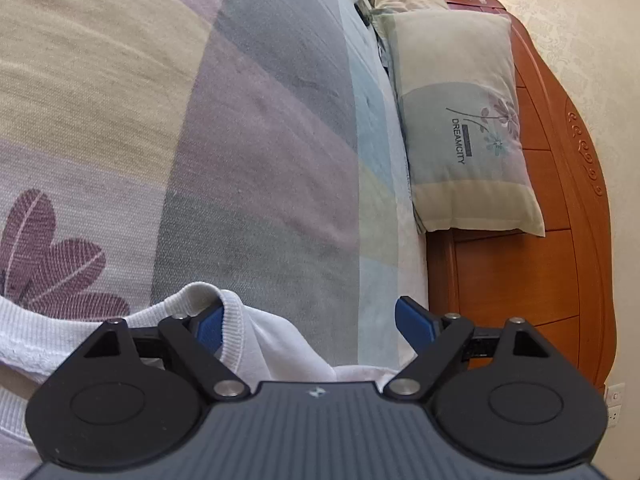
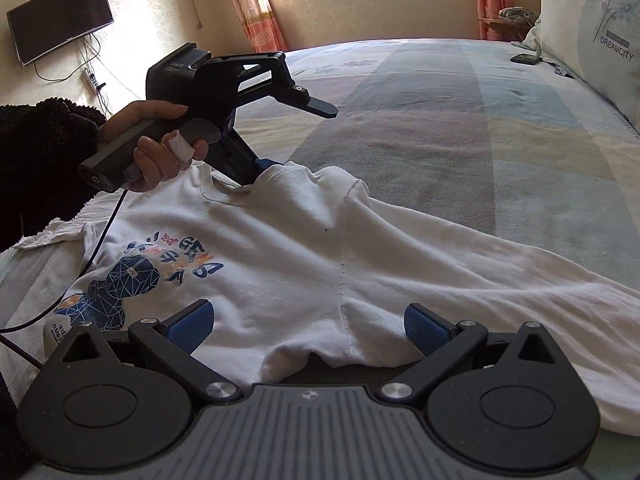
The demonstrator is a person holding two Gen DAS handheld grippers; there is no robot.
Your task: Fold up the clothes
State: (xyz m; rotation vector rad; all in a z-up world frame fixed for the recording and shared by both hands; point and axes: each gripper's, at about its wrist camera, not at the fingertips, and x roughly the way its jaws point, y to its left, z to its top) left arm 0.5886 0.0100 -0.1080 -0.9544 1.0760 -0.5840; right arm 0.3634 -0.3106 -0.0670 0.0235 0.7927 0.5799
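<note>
Here both jaws gape over the white sweatshirt (image 2: 304,248)

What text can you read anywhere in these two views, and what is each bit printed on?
"DREAMCITY": on the pillow by the headboard, also legible in the right wrist view.
"DAS": on the body of the left hand-held gripper; the smaller line beneath is too small to read.
Shirt print on the white shirt: stylised letters, upside down, not reliably readable.
</note>
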